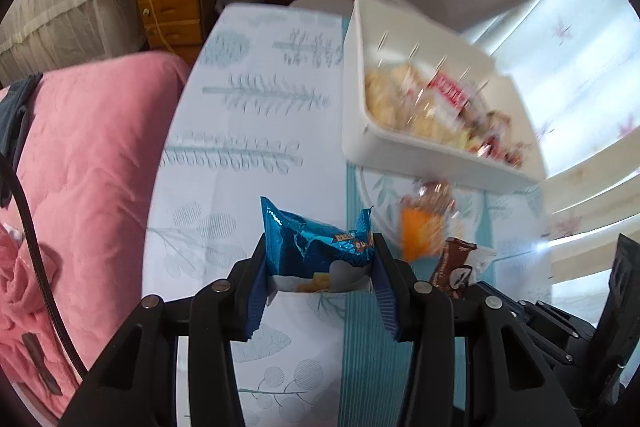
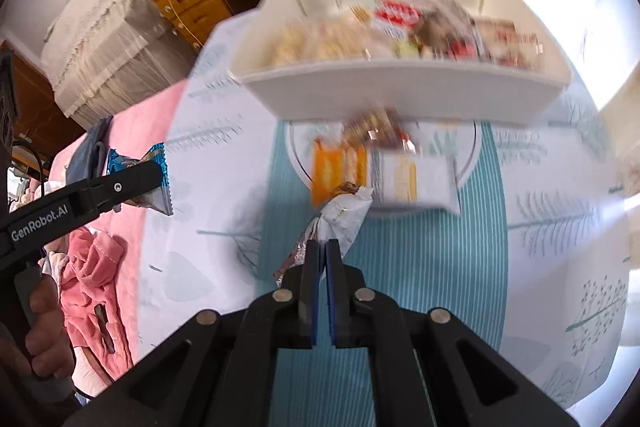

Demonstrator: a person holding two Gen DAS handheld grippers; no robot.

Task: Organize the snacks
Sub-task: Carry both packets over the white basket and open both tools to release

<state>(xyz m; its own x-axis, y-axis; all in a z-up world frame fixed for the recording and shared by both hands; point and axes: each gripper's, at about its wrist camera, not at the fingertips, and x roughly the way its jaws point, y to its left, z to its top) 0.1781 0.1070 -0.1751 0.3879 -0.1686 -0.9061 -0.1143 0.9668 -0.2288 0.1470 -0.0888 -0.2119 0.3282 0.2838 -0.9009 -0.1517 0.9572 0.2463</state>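
- Left tool (image 1: 319,267): clenched on a blue foil snack pack (image 1: 316,247), pads pressing both side edges; pack sits low centre of the left wrist view, clear of the table (image 1: 248,131).
- Right tool (image 2: 322,251): jaws drawn nearly together, pinching the crimped end of a brown-and-white wrapper (image 2: 340,215); the wrapper hangs forward of the tips, centre of the right wrist view.
- White bin (image 2: 400,91): upper centre of the right wrist view, upper right of the left; already holds assorted packets, blurred, kinds not told.
- White plate (image 2: 468,163): just below the bin's near wall, carrying an orange packet (image 2: 336,167), a pale flat packet (image 2: 412,179) and one brownish packet, blurred.
- Step in hand, as judged: carry both held snacks over the bin's near wall and let go inside.
- Handling advice: raise each pack above the rim before crossing; the thin pinch on the wrapper end looks liable to slip, so travel smoothly.
- Release one side at a time, over bare bin space, to avoid the tools colliding.
- Remaining: plate packets not yet binned.
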